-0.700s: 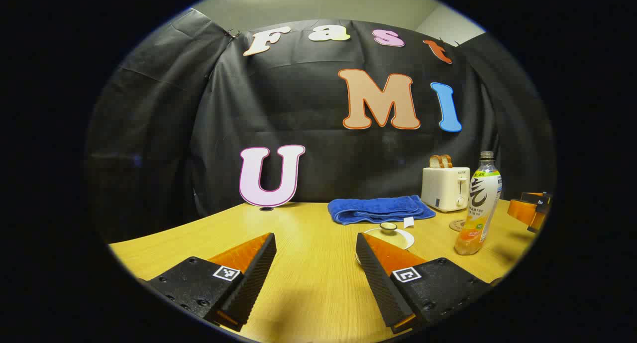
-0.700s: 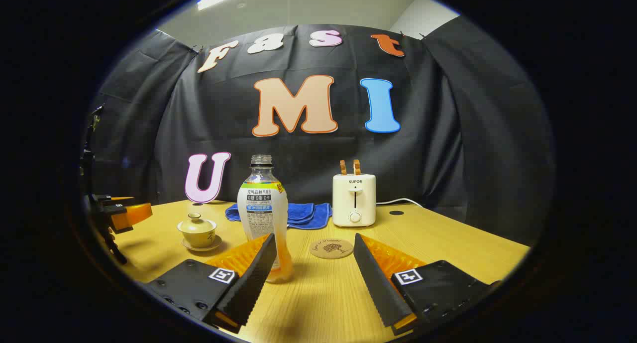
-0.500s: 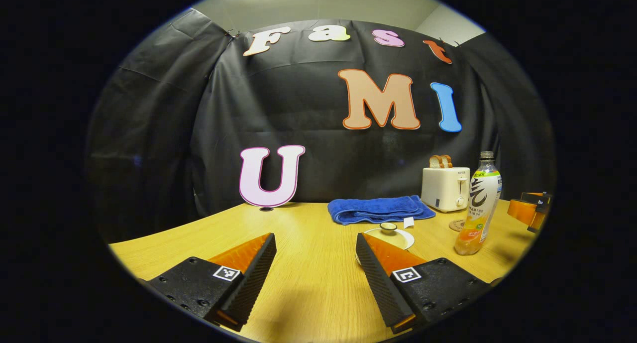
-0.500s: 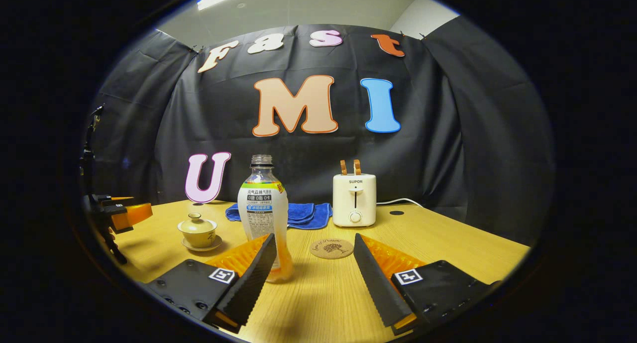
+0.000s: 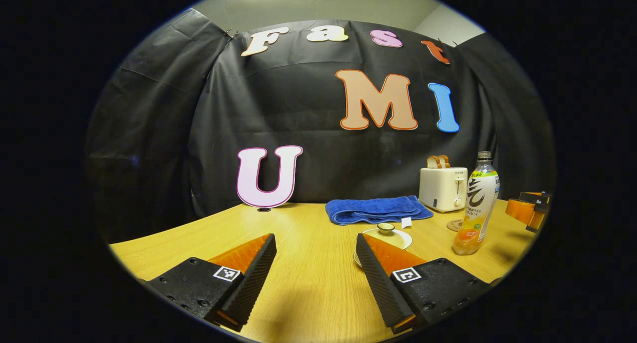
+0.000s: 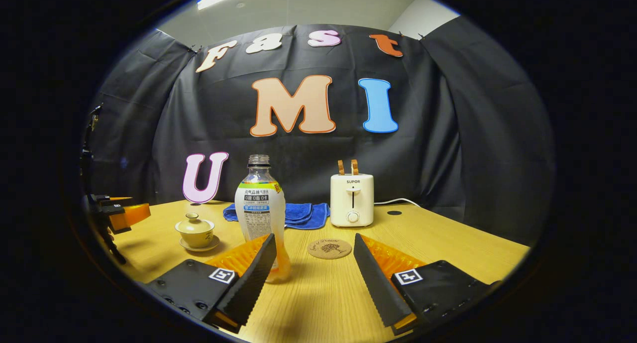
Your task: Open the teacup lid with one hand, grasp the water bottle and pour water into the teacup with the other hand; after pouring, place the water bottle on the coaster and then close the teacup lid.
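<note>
**Lid not yet lifted, nothing grasped**

Left gripper [image 5: 314, 268]: jaws apart, empty. Teacup [image 6: 194, 231] sits on its saucer just beyond the right fingertip, lid [image 5: 385, 227] on. Best centred on the lid knob, then closed gently and lifted straight up.

Right gripper [image 6: 314, 268]: jaws apart, empty. Water bottle [image 6: 260, 211] stands uncapped, left of centre; coaster [image 6: 329, 248] beside it. Re-aim leftward is needed before closing.

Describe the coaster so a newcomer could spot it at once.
Start at the cream two-slot toaster by the black backdrop, then come forward across the light wooden table. The round brown cork coaster lies flat there, right of the clear plastic bottle; nothing else nearby is a thin disc with a dark tree-like print.
</note>
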Tool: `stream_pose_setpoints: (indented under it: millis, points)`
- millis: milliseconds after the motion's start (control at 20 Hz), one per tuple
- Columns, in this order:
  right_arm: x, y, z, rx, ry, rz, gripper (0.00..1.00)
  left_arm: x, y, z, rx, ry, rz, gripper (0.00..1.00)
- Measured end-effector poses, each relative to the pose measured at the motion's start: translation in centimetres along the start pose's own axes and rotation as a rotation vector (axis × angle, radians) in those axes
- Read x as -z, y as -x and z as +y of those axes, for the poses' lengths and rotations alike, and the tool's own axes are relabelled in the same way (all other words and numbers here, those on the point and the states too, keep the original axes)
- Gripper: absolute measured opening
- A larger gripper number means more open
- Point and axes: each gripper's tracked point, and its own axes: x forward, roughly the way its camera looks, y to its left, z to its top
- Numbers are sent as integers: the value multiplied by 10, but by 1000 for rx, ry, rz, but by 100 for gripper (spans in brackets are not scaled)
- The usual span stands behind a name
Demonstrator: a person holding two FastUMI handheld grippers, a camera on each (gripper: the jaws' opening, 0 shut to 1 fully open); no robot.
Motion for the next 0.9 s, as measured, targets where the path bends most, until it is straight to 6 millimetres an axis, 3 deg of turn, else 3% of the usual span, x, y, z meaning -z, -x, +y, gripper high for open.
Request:
stream_pose_setpoints:
  millis: [200,250,300,400,500,900]
  points:
    - [-1,0,0,2,0,0,99,0,0,1,0,-1,0,94]
    - [-1,0,0,2,0,0,95,0,-1,0,1,0,1,94]
    - [-1,-1,0,2,0,0,100,0,0,-1,5,0,0,95]
    - [0,0,-1,2,0,0,100,0,-1,-3,18,-1,-1,95]
    - [-1,0,-1,2,0,0,95,0,-2,-8,38,1,-3,94]
    - [-1,-1,-2,3,0,0,99,1,-23,-47,214,4,-2,94]
